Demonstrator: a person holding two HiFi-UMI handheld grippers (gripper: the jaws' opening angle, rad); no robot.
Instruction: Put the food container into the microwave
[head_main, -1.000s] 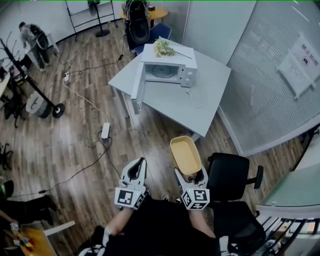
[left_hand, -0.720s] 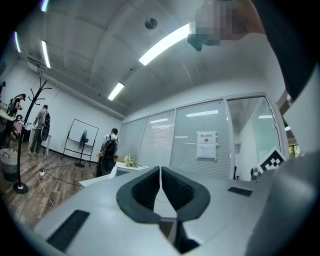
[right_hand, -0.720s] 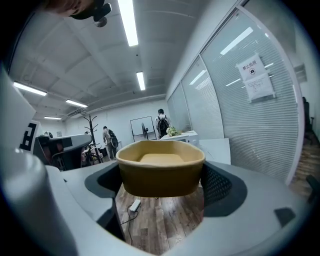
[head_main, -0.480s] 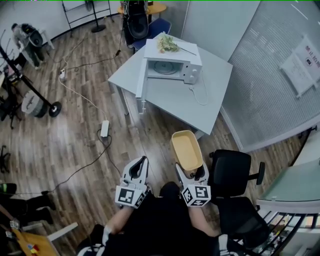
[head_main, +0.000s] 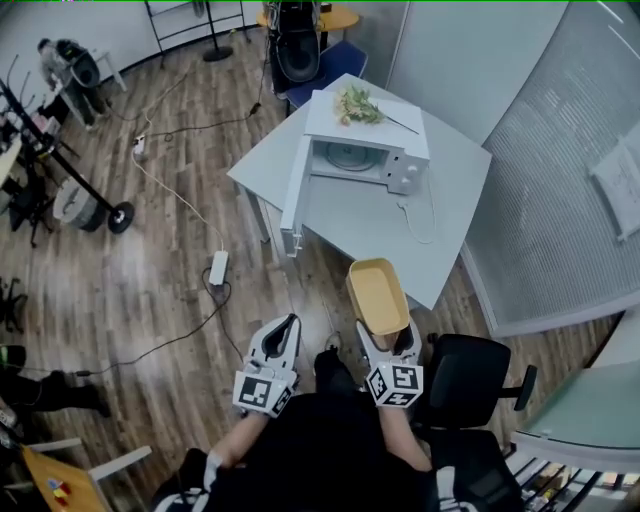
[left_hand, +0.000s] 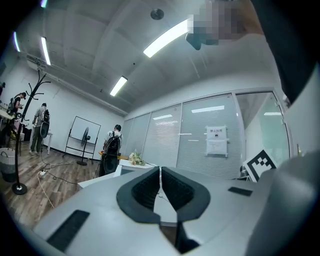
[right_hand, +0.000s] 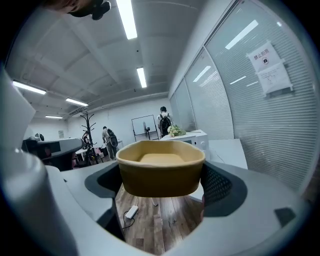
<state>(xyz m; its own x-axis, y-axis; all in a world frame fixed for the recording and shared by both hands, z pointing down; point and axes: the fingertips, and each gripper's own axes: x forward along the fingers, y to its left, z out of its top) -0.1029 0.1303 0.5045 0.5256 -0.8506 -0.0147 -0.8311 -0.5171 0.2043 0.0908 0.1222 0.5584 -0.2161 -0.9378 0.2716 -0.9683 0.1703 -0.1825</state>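
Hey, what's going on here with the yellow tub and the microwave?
A person holds a claw in each hand. The right claw is shut on a yellow food container, carried open side up above the wooden floor. The left claw is shut and empty. Ahead, the microwave sits on a grey table with its door swung open; the container is not yet inside.
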